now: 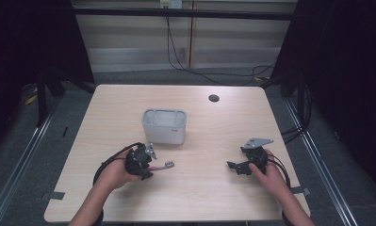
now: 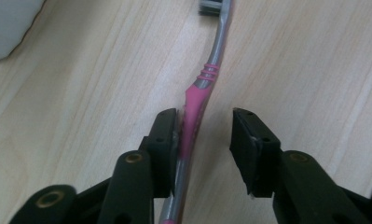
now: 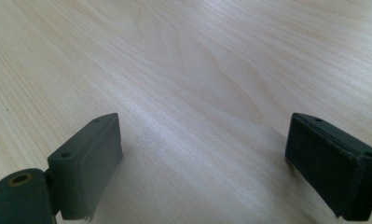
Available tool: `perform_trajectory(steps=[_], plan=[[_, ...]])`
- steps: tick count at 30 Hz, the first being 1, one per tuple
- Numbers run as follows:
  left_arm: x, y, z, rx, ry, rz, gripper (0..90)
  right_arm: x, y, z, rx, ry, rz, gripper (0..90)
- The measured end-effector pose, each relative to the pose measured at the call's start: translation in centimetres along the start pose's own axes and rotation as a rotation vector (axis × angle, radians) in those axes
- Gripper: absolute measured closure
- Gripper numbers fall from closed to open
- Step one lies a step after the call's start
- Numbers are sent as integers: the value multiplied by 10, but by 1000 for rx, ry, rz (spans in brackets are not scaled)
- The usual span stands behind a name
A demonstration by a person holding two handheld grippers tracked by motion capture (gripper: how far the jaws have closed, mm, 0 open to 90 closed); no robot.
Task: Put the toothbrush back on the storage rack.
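A pink-and-grey toothbrush lies near the grey container; left gripper fingers apart around its handle, right gripper fingers apart.

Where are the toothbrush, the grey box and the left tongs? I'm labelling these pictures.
toothbrush (image 2: 193,112), left gripper view, on the pink part of its handle.
grey box (image 1: 164,133), high view, on its front wall.
left tongs (image 2: 204,140), left gripper view, midway between the open tips.
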State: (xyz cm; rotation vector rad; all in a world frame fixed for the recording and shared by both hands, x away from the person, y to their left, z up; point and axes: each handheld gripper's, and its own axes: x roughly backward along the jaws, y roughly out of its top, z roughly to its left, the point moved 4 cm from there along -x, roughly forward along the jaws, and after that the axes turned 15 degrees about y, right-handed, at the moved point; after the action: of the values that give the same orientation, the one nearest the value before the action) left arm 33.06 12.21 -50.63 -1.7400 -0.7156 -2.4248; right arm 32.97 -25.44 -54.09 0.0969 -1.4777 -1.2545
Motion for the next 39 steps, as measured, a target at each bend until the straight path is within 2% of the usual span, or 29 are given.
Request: perform_trajectory(steps=[2,3,4,6,8,10,13,15,16,17,20,23,33,39], plan=[[0,1,-1,-6,-2,3,686,0,0,0,0,0,0,101],[0,4,-3,6,-13,13,725,0,0,0,-1,1,1,101],[0,5,-4,-8,-11,16,762,0,0,0,0,0,0,101],[0,6,-5,-6,-10,27,799,0,0,0,0,0,0,101],[0,9,-6,-6,-6,55,812,0,0,0,0,0,0,101],[0,10,-7,0,-3,57,815,0,0,0,-1,0,0,101],[0,8,-5,41,6,48,816,0,0,0,-1,0,1,101],[2,6,-3,71,-24,37,816,0,0,0,-1,0,1,101],[2,6,-3,71,-24,37,816,0,0,0,0,0,0,101],[6,6,-1,93,-30,20,816,0,0,0,-1,1,0,101],[11,6,0,94,-31,6,816,0,0,0,-1,0,0,101],[22,7,5,122,-23,-41,816,0,0,0,-1,0,1,101],[43,8,15,198,-14,-165,816,0,0,0,0,0,0,101],[54,9,15,217,13,-234,816,0,0,0,0,0,0,101]])
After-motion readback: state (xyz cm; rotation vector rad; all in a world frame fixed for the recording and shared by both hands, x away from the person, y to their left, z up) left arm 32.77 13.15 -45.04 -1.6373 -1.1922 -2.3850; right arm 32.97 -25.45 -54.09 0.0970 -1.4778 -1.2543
